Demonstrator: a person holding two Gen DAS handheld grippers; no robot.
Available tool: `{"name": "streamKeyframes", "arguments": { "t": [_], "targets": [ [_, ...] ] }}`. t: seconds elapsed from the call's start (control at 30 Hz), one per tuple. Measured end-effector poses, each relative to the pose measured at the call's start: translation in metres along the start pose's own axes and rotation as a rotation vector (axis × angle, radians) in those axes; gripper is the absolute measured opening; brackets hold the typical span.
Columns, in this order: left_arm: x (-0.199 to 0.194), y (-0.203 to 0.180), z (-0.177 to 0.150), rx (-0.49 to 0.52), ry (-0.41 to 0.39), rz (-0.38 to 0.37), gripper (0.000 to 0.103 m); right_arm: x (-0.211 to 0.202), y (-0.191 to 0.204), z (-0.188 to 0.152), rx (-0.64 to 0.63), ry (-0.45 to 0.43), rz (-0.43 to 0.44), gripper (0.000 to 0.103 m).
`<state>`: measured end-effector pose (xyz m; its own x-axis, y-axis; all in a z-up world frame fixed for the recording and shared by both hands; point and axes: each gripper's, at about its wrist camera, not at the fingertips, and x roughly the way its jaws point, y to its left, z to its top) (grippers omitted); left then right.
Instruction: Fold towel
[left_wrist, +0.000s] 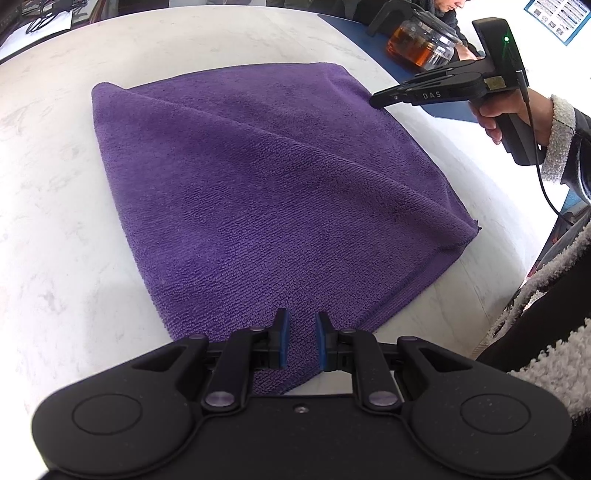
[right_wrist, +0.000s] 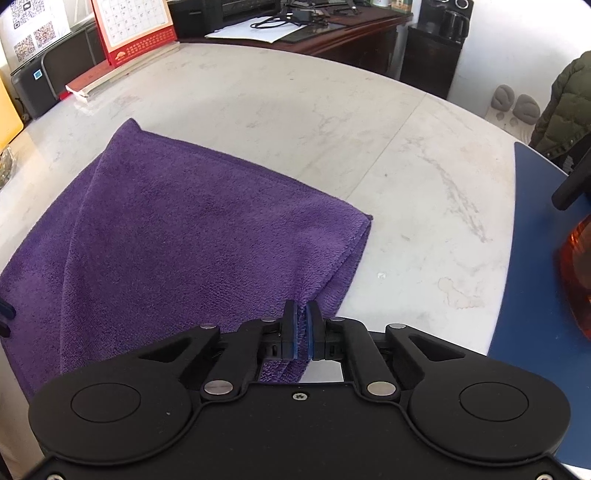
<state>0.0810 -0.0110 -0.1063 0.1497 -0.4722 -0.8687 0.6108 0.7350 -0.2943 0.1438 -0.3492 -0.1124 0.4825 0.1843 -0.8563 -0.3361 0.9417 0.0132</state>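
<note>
Two layers at least: the purple towel (left_wrist: 258, 192) lies on the white marbled surface (right_wrist: 369, 155) already doubled over, with stacked hems showing along its right-hand edge in the left wrist view. It is not flat. Long ridges run across it from the far corner toward the near one, and the cloth rises slightly toward each of my grips.

My right fingers (right_wrist: 303, 328) are pressed together on one corner of the towel; in the right wrist view a fold of purple cloth sits pinched between the blue pads (right_wrist: 293, 332). From the left wrist view the same tool meets the towel's far right corner.

My left fingers (left_wrist: 302, 341) stand on the near corner. A narrow gap shows between the pads, and cloth lies in that gap and under them. Whether the pads actually bite the cloth I cannot tell from this view.

Judgement on progress: one fold looks done, and I am set up at two corners of one side for the next. Left to do: carry that side over to the opposite edge, line up the hems, and flatten the ridges.

Off the towel: a glass pot of amber liquid (left_wrist: 421, 48) on a blue mat (right_wrist: 532, 258), well apart.
</note>
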Motion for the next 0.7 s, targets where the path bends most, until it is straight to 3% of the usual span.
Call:
{"name": "streamKeyframes", "arguments": {
  "t": [0.33, 0.7],
  "targets": [
    [-0.002, 0.001, 0.001, 0.009, 0.009, -0.007, 0.014, 0.005, -0.004, 0.005, -0.032, -0.004, -0.081, 0.002],
    [-0.004, 0.001, 0.005, -0.003, 0.033, -0.006, 0.015, -0.002, -0.009, 0.024, -0.001, -0.080, -0.040, 0.004]
  ]
}}
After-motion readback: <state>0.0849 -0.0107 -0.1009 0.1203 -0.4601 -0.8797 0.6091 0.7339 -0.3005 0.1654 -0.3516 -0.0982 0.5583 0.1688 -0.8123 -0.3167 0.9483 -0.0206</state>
